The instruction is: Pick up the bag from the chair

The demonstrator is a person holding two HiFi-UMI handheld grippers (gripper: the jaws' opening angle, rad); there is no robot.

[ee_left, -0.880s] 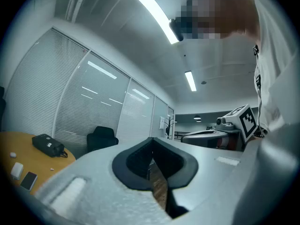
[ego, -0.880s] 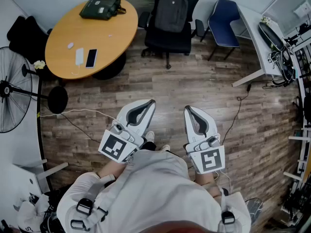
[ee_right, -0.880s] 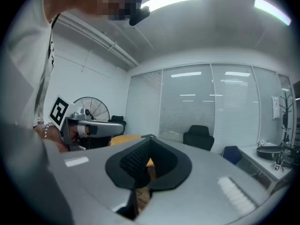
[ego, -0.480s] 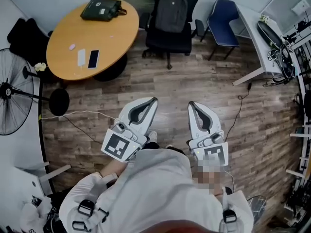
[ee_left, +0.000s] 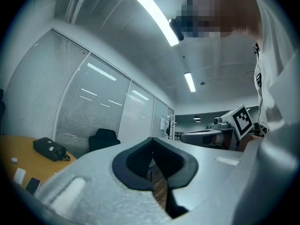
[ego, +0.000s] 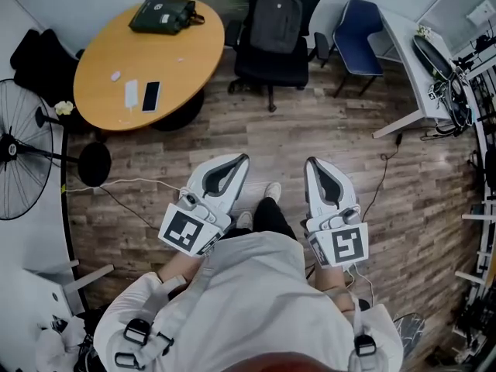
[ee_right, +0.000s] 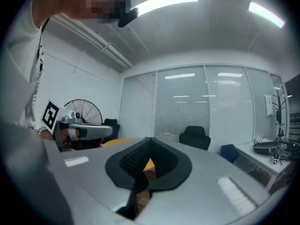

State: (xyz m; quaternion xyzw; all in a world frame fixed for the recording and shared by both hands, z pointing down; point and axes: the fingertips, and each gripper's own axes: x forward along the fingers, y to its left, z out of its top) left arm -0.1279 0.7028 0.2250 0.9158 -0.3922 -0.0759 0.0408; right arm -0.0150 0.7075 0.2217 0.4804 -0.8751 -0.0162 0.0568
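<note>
From the head view, the left gripper [ego: 239, 161] and the right gripper [ego: 313, 165] are held side by side over the wooden floor [ego: 325, 122]. Both have their jaws pressed together and hold nothing. The grey bag [ego: 273, 20] leans against the back of the black office chair [ego: 267, 64], well ahead of both grippers and roughly between their lines. A round table [ego: 186, 60] stands ahead and left of the left gripper, and a blue chair [ego: 358, 29] ahead and right of the right one.

In the left gripper view, the jaws meet tip to tip with nothing between them. The black chair sits far beyond them, slightly left.

In the right gripper view, the jaws are likewise closed and empty. The black chair stands far off to the right of the tips, and the bag cannot be made out against it.
</note>
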